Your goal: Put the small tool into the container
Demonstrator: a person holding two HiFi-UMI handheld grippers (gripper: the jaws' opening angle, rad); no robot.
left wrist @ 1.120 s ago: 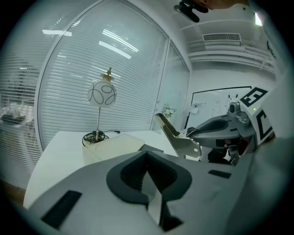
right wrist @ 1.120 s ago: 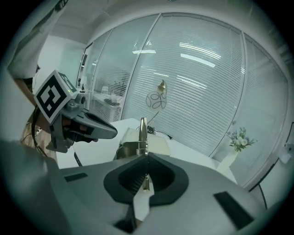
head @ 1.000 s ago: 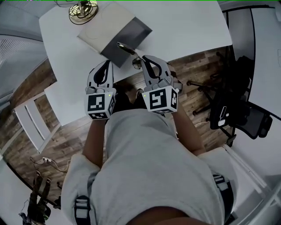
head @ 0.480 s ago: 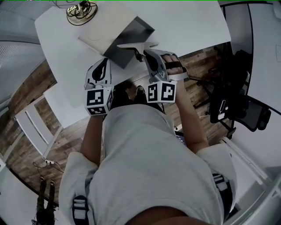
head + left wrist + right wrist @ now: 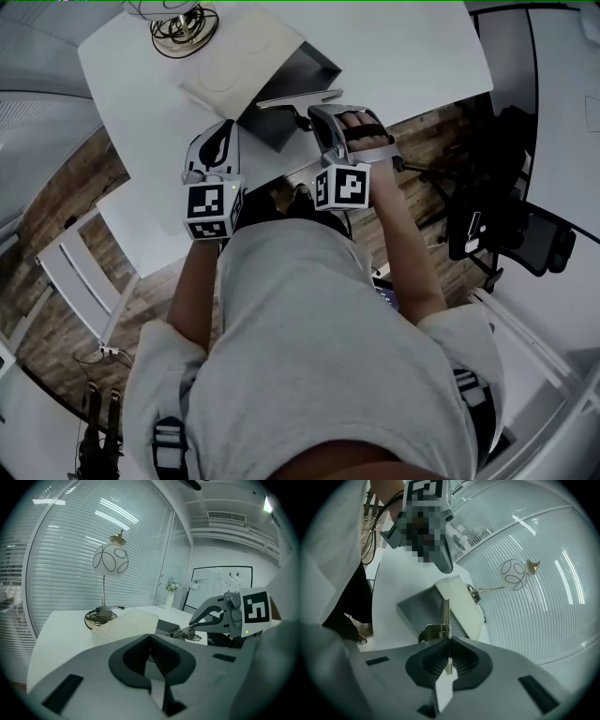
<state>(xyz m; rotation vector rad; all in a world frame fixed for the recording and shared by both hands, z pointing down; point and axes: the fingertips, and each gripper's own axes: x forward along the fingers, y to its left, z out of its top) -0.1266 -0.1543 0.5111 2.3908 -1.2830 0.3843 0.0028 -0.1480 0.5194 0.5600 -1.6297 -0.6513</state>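
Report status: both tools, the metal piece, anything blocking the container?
Left tool shut, empty. Right tool shut on flat metal piece, held at open grey container, not in yet. Nothing blocking.

Lamp (image 5: pixel 110 560) on white table (image 5: pixel 412 47); office chair (image 5: pixel 511 246) nearby

- The person's left gripper (image 5: pixel 225 131) is hovering low in front of the body, pointing forward and slightly down. Its jaws are pressing together with nothing between them.
- The right gripper (image 5: pixel 314 111) is reaching a little further forward, rolled onto its side. Its jaws are clamping a thin metal tool (image 5: pixel 292 97), which is sticking out beyond the tips.
- The right hand (image 5: pixel 364 139) is gripping the handle, fingers curling over the top.
- The left forearm (image 5: pixel 192 281) and right forearm (image 5: pixel 405 258) are stretching forward side by side, both bare.
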